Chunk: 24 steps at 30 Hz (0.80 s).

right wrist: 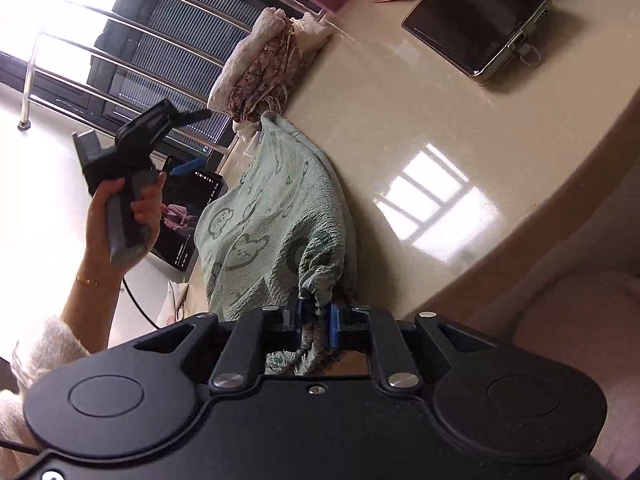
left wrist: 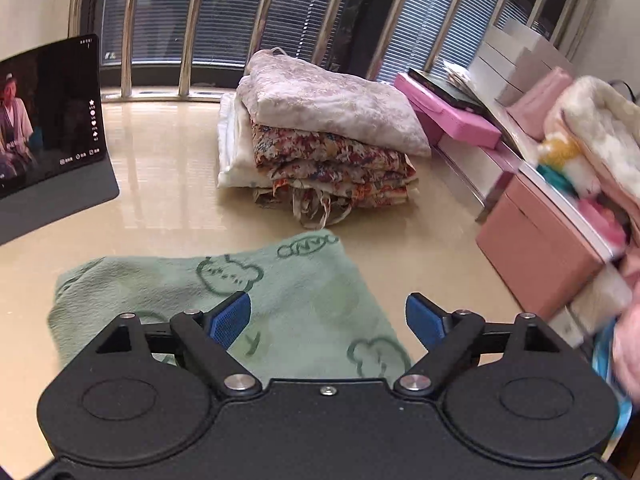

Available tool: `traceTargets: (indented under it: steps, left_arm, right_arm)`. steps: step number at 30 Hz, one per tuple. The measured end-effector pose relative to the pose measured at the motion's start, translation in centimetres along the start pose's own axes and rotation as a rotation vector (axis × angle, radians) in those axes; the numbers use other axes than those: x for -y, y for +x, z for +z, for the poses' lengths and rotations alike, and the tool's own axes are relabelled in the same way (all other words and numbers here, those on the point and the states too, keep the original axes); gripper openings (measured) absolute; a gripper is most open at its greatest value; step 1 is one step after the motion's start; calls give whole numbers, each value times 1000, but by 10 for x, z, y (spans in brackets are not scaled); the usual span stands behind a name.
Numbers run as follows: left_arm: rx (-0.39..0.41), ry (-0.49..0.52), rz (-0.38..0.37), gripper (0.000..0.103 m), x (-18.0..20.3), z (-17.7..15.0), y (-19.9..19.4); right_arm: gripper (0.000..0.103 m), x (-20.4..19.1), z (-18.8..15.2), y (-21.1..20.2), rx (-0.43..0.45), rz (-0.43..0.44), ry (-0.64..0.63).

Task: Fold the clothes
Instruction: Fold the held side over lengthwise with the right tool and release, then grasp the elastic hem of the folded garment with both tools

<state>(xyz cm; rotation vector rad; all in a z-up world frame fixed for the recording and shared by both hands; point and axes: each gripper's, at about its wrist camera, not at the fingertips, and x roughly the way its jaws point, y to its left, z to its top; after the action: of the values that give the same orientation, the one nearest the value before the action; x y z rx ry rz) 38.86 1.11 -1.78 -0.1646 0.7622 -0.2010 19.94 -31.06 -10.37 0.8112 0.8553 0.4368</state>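
Nearest of all, the right gripper (right wrist: pixel 315 322) has its blue pads close together with a bunched corner of the green bear-print cloth (right wrist: pixel 276 216) between them; it seems to pinch it. The cloth lies on the shiny beige table (right wrist: pixel 420 120), stretching away toward the far stack of folded clothes (right wrist: pixel 260 76). It looks soft, light and floppy, so it will sag and crumple. Corners and edges are the best places to hold. The left gripper (left wrist: pixel 328 320) hovers over the cloth's near part, jaws wide, holding nothing.
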Motion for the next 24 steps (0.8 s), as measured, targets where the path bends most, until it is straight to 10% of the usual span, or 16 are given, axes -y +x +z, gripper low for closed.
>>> traceTargets:
  steps: [4, 11, 17, 19, 24]
  left_arm:
    - [30, 171, 44, 84, 2, -48, -63]
    - [120, 509, 98, 92, 36, -146, -137]
    - [89, 562, -24, 57, 64, -207, -132]
    - [76, 605, -15, 49, 71, -221, -124]
    - [-18, 497, -33, 46, 50, -225, -105]
  right_arm:
    - [63, -13, 7, -23, 43, -29, -86]
    - [69, -64, 15, -34, 120, -155, -648]
    - [51, -90, 7, 24, 5, -171, -1032]
    - [29, -89, 9, 40, -53, -197, -1054]
    - [25, -75, 3, 53, -146, -269, -1023]
